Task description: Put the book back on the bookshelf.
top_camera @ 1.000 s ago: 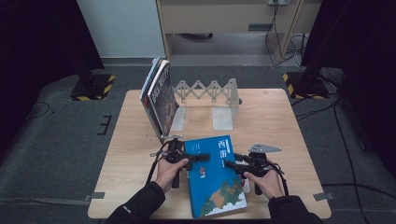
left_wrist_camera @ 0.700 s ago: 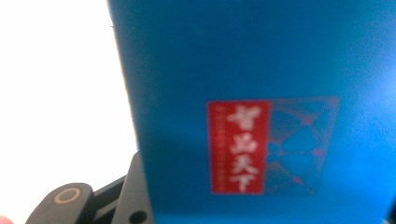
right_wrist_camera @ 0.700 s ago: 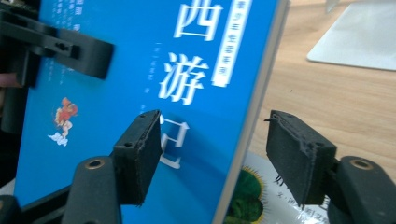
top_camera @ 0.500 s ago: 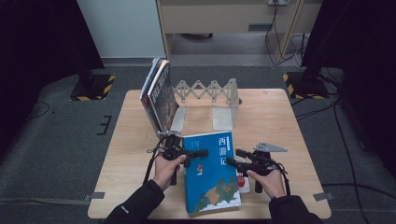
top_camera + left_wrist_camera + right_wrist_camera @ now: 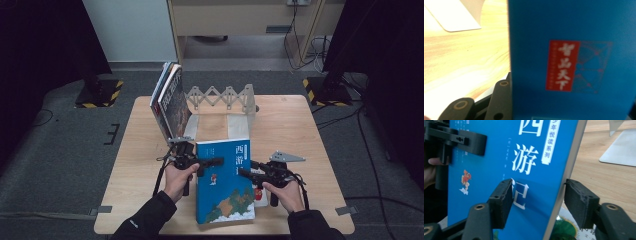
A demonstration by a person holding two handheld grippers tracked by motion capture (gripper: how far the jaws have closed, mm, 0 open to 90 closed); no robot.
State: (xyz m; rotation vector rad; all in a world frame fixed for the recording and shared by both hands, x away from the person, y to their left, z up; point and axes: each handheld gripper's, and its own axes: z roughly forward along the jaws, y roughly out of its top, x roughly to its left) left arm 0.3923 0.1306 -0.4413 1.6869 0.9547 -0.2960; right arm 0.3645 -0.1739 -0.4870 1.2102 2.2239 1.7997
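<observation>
Blue book (image 5: pixel 224 180) up off the table (image 5: pixel 300 125) at 6 o'clock, pinched by left gripper (image 5: pixel 207 162), right gripper (image 5: pixel 247 172) just been closing, jaws loose around the spine edge, not clamped, bookend rack (image 5: pixel 225 97) at 12 o'clock still to go.

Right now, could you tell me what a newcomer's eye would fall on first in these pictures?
The bright blue book at the table's near edge, gripped at its left side by the left gripper, with the right gripper straddling its right edge. Behind it, books lean in an accordion-style book stand.
</observation>
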